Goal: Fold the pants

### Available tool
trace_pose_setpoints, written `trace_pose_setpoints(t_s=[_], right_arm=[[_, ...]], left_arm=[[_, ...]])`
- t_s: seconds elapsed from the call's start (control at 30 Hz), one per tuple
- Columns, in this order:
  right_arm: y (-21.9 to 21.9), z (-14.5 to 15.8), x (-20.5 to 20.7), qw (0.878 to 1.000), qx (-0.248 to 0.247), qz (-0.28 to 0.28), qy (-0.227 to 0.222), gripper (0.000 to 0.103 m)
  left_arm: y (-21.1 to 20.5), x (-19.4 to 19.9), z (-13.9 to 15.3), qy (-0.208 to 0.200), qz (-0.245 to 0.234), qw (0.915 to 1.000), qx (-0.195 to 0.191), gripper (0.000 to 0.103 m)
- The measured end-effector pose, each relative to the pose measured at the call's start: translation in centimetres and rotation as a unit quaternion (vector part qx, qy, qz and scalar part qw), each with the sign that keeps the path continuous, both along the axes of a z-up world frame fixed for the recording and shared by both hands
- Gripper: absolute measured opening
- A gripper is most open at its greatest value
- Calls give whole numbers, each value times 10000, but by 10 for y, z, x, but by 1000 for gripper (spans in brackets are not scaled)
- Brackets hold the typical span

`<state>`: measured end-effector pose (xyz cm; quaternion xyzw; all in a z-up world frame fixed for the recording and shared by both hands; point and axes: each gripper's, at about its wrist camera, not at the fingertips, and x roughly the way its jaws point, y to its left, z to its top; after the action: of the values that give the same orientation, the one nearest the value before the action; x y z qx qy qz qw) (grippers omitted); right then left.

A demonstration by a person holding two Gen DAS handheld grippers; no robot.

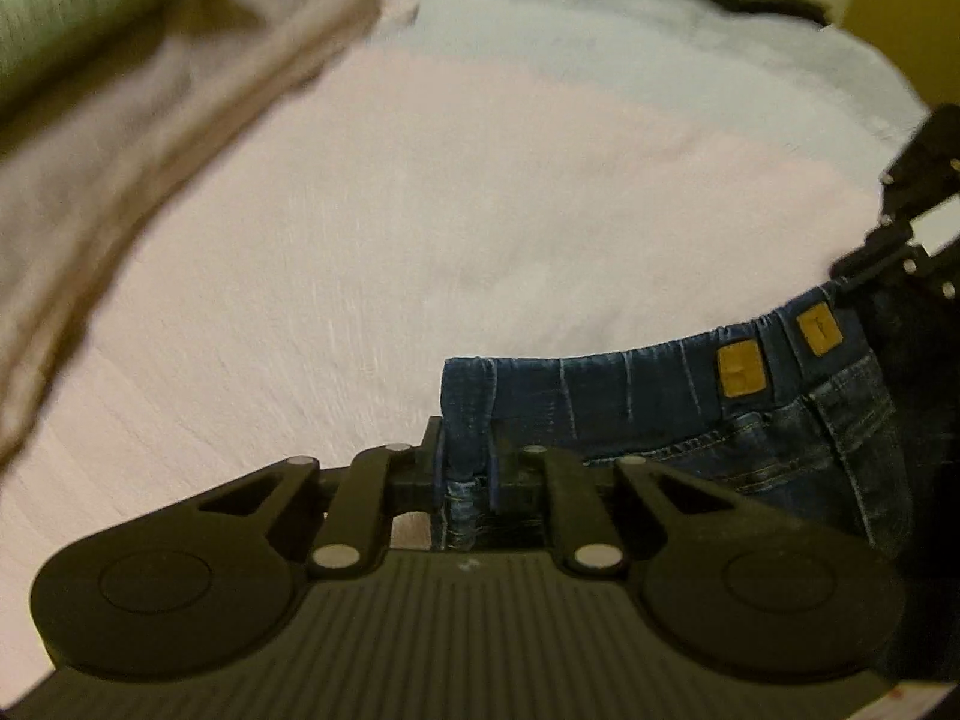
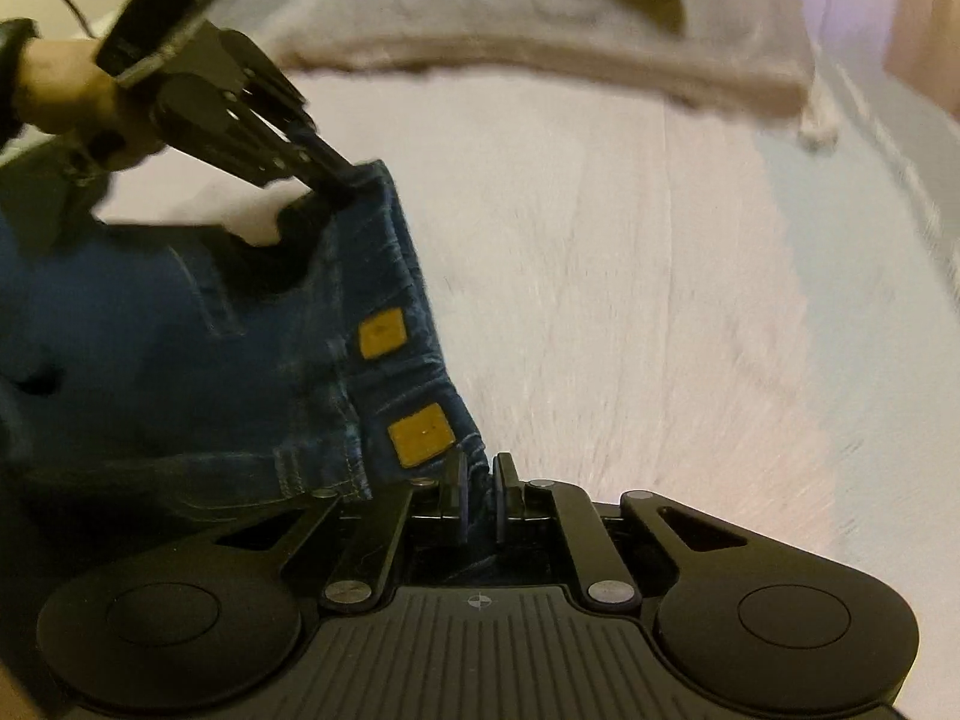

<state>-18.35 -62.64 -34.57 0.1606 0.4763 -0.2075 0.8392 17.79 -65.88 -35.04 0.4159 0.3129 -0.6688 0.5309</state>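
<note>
While both grippers pinch, jeans [image 1: 660, 390] waistband stretched sideways

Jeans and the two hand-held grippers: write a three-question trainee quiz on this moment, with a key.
1. True or false: the left hand-held gripper is shut on the waistband of the jeans.
2. Multiple choice: the yellow patches on the waistband lie A) between the two grip points, B) on a trouser leg, C) on the beige garment.
3. Fill in: the right hand-held gripper holds the jeans at the ____.

Key: 1 true; 2 A; 3 waistband. In the right wrist view the patches sit between the right hand-held gripper and the left one, which grips the far corner of the waistband above the pink sheet.
</note>
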Motion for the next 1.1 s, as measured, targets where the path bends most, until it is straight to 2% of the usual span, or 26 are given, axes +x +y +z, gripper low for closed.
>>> trace_pose_setpoints(t_s=[0.07, 0.13, 0.17, 0.2, 0.23, 0.27, 0.3, 0.33, 0.37, 0.5, 0.57, 0.63, 0.73, 0.8, 0.83, 0.97, 1.1], right_arm=[[0, -10, 2, 9997, 45, -233, -36, 9], [0, 6, -16, 9977, 156, -587, -303, 15], [1, 16, -27, 9957, 149, -838, -371, 22], [4, 25, -37, 9931, 112, -1101, -389, 36], [7, 34, -50, 9890, 108, -1415, -415, 44], [11, 41, -65, 9837, 174, -1726, -471, 55], [15, 46, -78, 9777, 251, -2028, -491, 61], [20, 49, -86, 9727, 307, -2253, -468, 61], [22, 47, -94, 9671, 404, -2476, -428, 62], [19, 25, -108, 9507, 791, -2971, -395, 62], [11, 15, -114, 9389, 986, -3252, -543, 62], [6, 8, -122, 9218, 1265, -3577, -799, 61], [4, 11, -129, 9071, 1458, -3822, -990, 26], [6, 21, -137, 8990, 1569, -3905, -1214, 12], [7, 28, -139, 8968, 1582, -3915, -1322, 11], [24, 73, -141, 9026, 1190, -3826, -1573, 8], [38, 119, -143, 8954, 722, -3944, -1937, 8]], left_arm=[[-4, 0, -16, 10, 180, 9998, 6, 11], [-6, 1, -17, 84, 280, 9996, 1, 11], [-7, 2, -15, 93, 282, 9996, 5, 12], [-7, 2, -13, 89, 266, 9996, 11, 14], [-8, 3, -11, 102, 257, 9996, 17, 17], [-8, 5, -10, 141, 250, 9996, 49, 26], [-8, 8, -10, 205, 251, 9994, 98, 32], [-8, 11, -9, 255, 263, 9993, 106, 39], [-11, 14, -10, 309, 271, 9991, 106, 41], [-12, 17, -19, 575, 243, 9974, 365, 43], [-12, 14, -24, 636, 225, 9968, 431, 44], [-11, 11, -26, 638, 255, 9967, 427, 43], [-9, 12, -21, 501, 433, 9969, 414, 14], [-6, 16, -10, 683, 501, 9957, 376, 12], [-4, 16, -2, 732, 483, 9956, 332, 11], [5, 1, 41, 674, 251, 9974, 33, 10], [4, -12, 94, 693, 219, 9964, -425, 9]])
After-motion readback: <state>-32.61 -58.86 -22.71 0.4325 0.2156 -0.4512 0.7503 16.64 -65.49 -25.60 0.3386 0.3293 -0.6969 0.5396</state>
